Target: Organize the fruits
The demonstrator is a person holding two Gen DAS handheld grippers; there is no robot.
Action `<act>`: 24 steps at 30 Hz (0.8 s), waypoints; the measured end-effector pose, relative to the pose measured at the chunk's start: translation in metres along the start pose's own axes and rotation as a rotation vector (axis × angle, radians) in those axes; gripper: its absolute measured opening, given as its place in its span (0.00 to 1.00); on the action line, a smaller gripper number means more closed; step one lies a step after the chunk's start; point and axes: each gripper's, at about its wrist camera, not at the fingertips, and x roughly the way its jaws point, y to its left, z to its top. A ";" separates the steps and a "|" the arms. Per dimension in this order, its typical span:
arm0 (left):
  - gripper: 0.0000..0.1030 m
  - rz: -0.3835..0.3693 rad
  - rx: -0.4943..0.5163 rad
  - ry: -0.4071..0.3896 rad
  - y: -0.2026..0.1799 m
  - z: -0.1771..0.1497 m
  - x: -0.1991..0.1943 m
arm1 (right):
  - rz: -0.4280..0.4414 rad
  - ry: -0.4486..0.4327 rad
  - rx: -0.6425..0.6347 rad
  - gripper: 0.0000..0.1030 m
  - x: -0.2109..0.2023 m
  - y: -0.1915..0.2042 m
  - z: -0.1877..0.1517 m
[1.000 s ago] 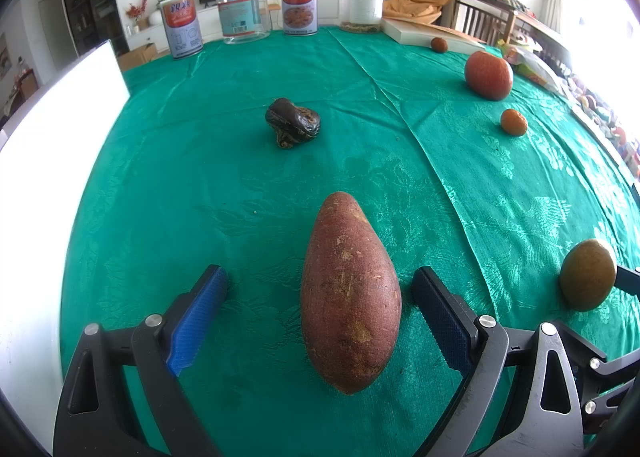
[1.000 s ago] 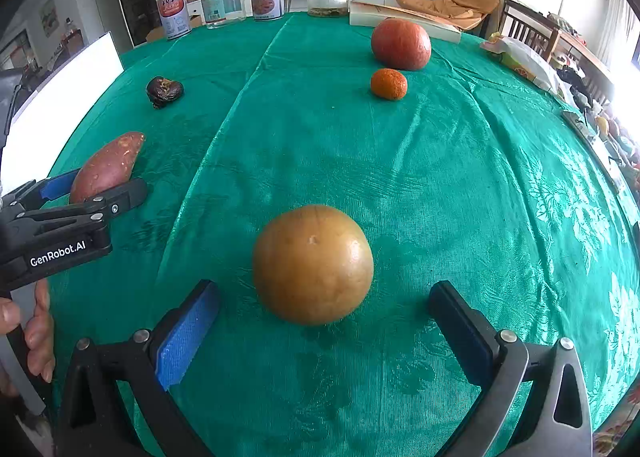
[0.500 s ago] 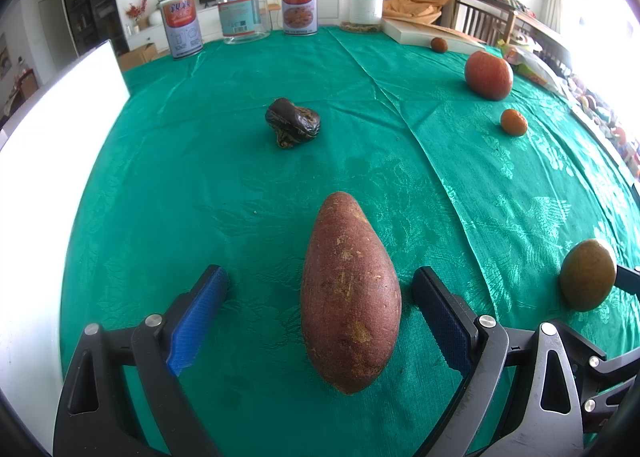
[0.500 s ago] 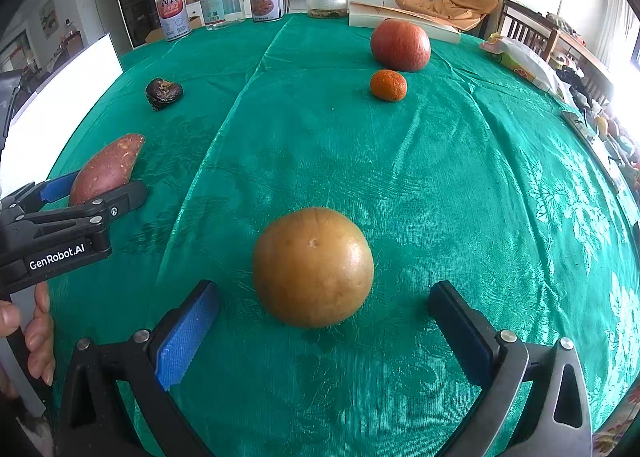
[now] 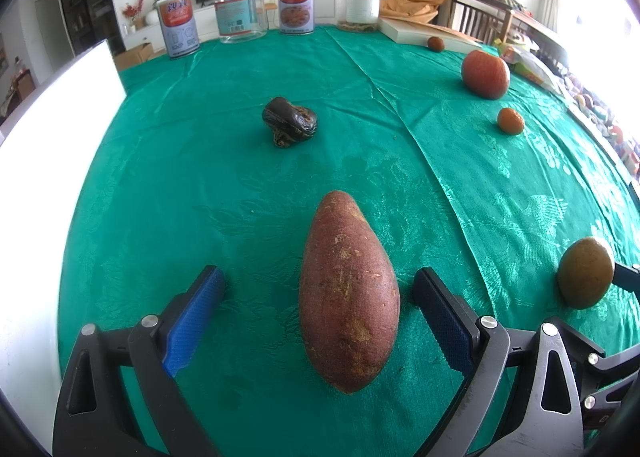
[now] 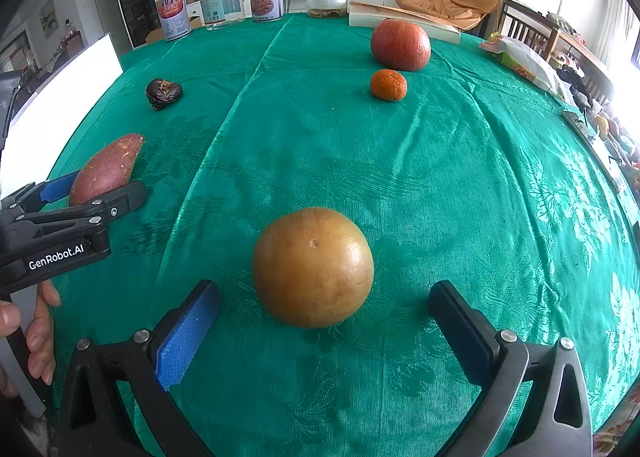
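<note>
- Left wrist view: the left gripper (image 5: 318, 289) was spread wide, with the sweet potato (image 5: 348, 291) lying lengthwise between its blue pads (image 5: 192, 315), touching neither, on the green cloth (image 5: 200, 177).
- Beyond the sweet potato's tip lay a dark shrivelled fruit (image 5: 290, 121); far beyond that stood cans and jars (image 5: 240, 9) at the cloth's far edge.
- Right of the sweet potato sat a brown round fruit (image 5: 586, 272); well beyond it, a small orange (image 5: 510, 121) and a big red-orange fruit (image 5: 485, 73).
- Right wrist view: the right gripper (image 6: 324, 303) was also spread wide, the brown round fruit (image 6: 313, 267) between its pads without contact.
- Left of that fruit, the left gripper (image 6: 96, 193) flanked the sweet potato (image 6: 107, 167), with a hand (image 6: 34, 331) on its handle.
- Beyond the fruit sat the small orange (image 6: 388, 85), and the big red-orange fruit (image 6: 400, 44) just behind it; the dark fruit (image 6: 163, 93) lay far left.
</note>
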 end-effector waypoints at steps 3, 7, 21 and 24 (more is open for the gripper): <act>0.94 -0.042 0.059 0.025 0.004 -0.003 -0.003 | -0.002 0.000 0.003 1.00 0.000 0.001 -0.001; 0.95 -0.034 0.058 0.059 0.016 -0.012 -0.011 | -0.002 0.000 0.003 1.00 0.001 0.002 -0.002; 0.93 -0.224 0.047 0.437 0.010 0.058 -0.017 | 0.231 0.277 0.199 1.00 -0.020 -0.036 0.060; 0.93 -0.177 0.077 0.455 0.003 0.065 -0.011 | 0.167 0.366 0.174 1.00 -0.019 -0.040 0.072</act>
